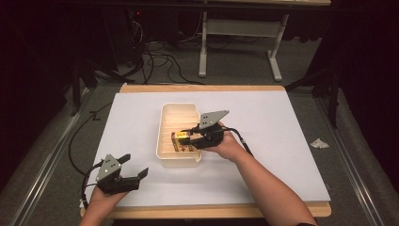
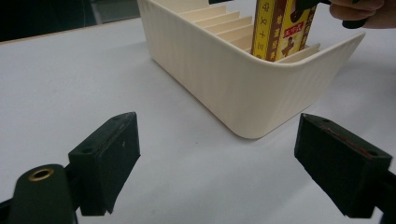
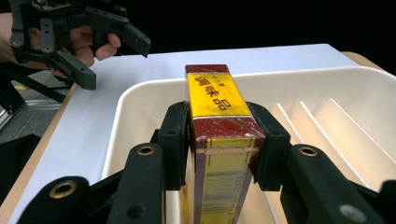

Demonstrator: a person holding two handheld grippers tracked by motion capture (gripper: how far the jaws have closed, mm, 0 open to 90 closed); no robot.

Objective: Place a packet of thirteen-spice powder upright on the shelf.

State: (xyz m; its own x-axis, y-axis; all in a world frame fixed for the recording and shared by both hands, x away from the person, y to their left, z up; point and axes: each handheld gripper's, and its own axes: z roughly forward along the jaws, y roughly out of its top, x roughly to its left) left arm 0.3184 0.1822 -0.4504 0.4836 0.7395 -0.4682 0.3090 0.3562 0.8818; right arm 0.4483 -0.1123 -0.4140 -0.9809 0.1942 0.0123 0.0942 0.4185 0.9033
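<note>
yellow-red box (image 3: 218, 126), top reads 调味品, barcode on end

White sheet (image 1: 263, 136) over wooden table (image 1: 211, 210), crumpled paper scrap (image 1: 319, 143) (on floor), cables (image 1: 160, 61)

Cream bin (image 1: 179, 160) on white tabletop (image 1: 282, 141)

The box's (image 3: 218, 140) lower part is hidden inside the slotted tray (image 3: 140, 107), its top is cut off in the left gripper view, and its small print is illegible.
</note>
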